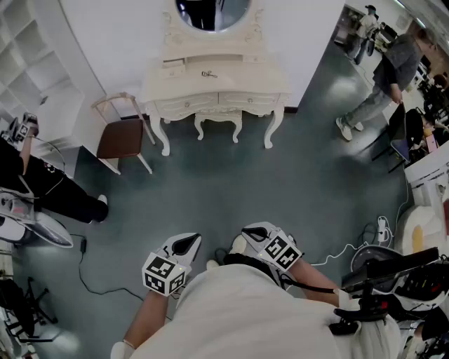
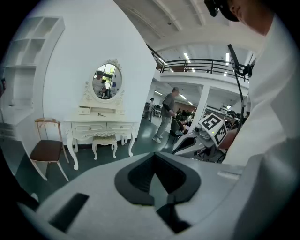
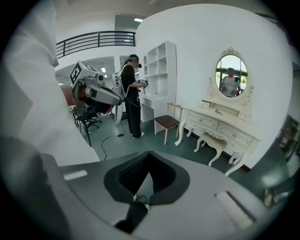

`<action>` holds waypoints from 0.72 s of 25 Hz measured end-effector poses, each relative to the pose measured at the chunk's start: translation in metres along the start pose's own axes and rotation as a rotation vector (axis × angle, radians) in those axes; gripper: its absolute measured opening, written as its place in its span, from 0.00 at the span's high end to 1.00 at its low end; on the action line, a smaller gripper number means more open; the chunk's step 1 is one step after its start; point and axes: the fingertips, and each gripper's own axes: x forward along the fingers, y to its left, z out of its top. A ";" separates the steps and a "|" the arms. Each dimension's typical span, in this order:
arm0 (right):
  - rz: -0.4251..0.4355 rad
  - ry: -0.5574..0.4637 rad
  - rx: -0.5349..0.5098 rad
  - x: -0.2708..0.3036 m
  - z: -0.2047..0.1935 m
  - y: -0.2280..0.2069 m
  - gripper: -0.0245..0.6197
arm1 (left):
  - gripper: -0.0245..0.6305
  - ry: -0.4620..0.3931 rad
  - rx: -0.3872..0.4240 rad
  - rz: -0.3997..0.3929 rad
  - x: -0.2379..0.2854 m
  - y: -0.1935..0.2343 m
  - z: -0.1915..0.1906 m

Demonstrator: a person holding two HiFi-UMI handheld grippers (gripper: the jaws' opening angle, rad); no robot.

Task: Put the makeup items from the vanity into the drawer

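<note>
The white vanity [image 1: 214, 87] stands far ahead against the wall, under an oval mirror [image 1: 212, 10]. One small dark makeup item [image 1: 208, 73] lies on its top, also seen as the item [image 2: 101, 114] and the item [image 3: 218, 112]. Both front drawers [image 1: 186, 105] are closed. My left gripper [image 1: 185, 243] and right gripper [image 1: 254, 232] are held close to my body, several steps from the vanity. In the left gripper view [image 2: 157, 176] and the right gripper view [image 3: 149, 176] the jaws meet with nothing between them.
A cushioned stool [image 1: 219, 123] sits under the vanity and a brown-seated chair [image 1: 121, 137] beside its left end. A person in black [image 1: 42, 182] stands at the left and another person [image 1: 382, 84] walks at the right. Cables [image 1: 91, 280] and equipment [image 1: 393, 280] lie near me.
</note>
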 end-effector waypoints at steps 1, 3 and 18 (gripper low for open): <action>-0.002 -0.001 0.000 0.006 0.003 0.006 0.96 | 0.96 -0.002 0.008 0.000 -0.006 0.006 -0.003; -0.006 0.001 0.001 0.017 0.009 0.016 0.96 | 0.96 -0.004 0.019 0.002 -0.017 0.019 -0.009; 0.018 0.014 0.004 0.057 0.027 -0.051 0.96 | 0.96 -0.007 0.025 0.027 0.025 0.078 0.017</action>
